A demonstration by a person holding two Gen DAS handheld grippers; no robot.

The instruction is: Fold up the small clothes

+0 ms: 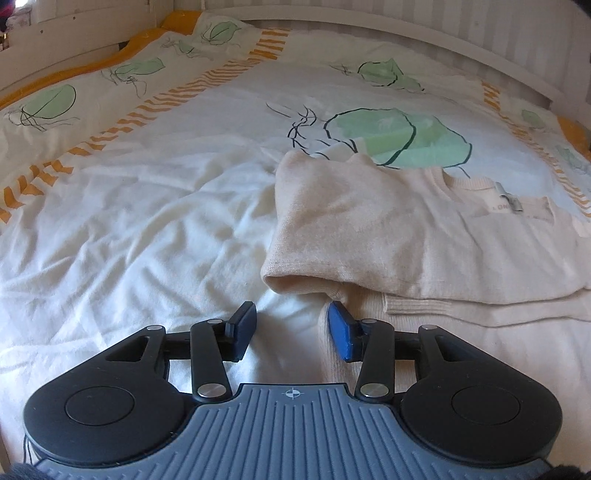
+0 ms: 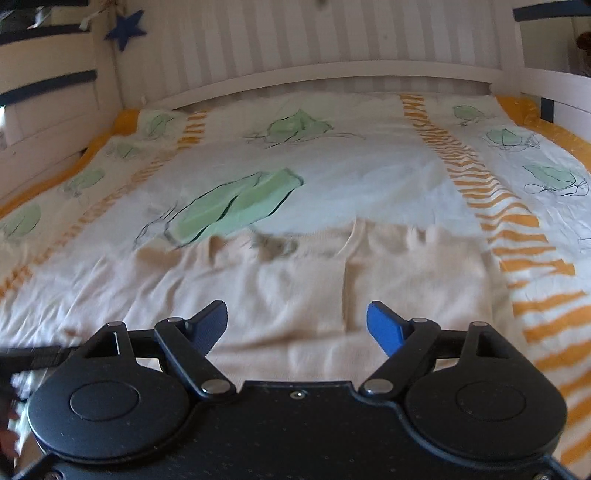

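Note:
A small cream knit sweater (image 1: 399, 236) lies flat on the bed, neck label up, with its left side folded in over the body. Its ribbed cuff (image 1: 424, 308) shows beneath the fold. My left gripper (image 1: 291, 328) is open and empty, just in front of the folded sleeve's near corner, its right pad by the fabric edge. In the right wrist view the same sweater (image 2: 306, 291) lies spread across the bed, blurred. My right gripper (image 2: 297, 325) is open and empty above the sweater's near part.
The bed has a white duvet cover (image 1: 147, 229) with green leaf prints and orange stripes. A white bed rail (image 2: 332, 74) and striped wall run along the far side. A blue star (image 2: 125, 29) hangs at the far left.

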